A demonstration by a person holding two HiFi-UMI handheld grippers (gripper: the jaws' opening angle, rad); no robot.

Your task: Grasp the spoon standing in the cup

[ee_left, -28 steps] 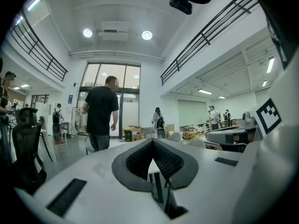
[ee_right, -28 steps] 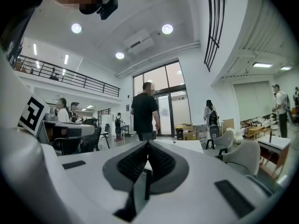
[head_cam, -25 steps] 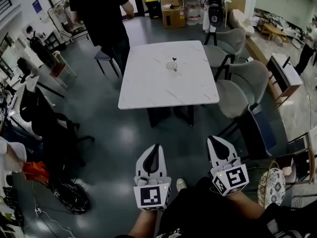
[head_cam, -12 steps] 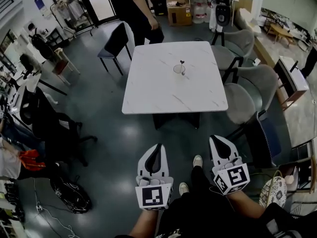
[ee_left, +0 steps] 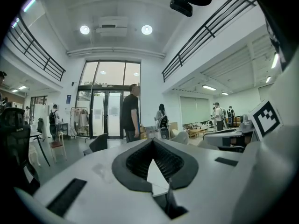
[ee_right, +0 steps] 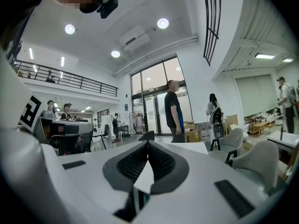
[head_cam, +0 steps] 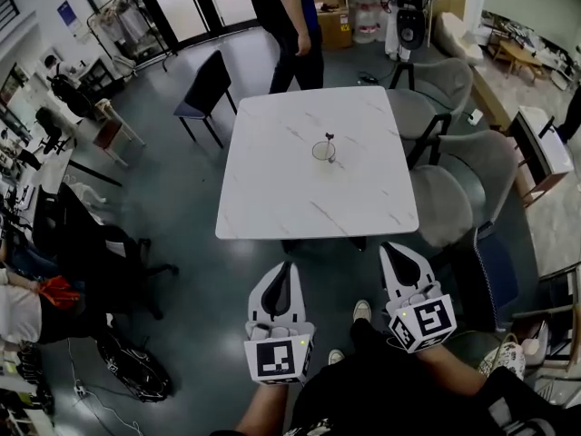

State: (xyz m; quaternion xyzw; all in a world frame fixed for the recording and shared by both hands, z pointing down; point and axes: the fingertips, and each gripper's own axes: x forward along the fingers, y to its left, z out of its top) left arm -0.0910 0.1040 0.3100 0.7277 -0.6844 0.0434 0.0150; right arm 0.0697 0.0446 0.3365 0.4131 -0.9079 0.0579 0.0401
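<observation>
Head view: a white table point(head_cam: 272, 198) stands in the middle of the floor. Near its centre is the cup point(head_cam: 320, 152), with the spoon point(head_cam: 329, 141) upright in it, the handle tipped slightly right. The left tongs point(head_cam: 288, 268) and right tongs point(head_cam: 387, 251) are held low, side by side above the dark floor on the near side of the table, well apart from the cup. Both point toward the table. A person point(head_cam: 290, 16) stands beyond the far edge, a black chair point(head_cam: 207, 84) is at the far left corner and grey chairs point(head_cam: 445, 203) line the right side.

Left gripper view: the left tongs point(ee_left: 152, 142) are clenched, dark pads meeting at the tip, with nothing between them. The person point(ee_left: 131, 112) stands ahead before glass doors.

Right gripper view: the right tongs point(ee_right: 148, 144) are likewise clenched and empty. The person point(ee_right: 174, 111) is ahead, with a grey chair point(ee_right: 254, 160) to the right.
</observation>
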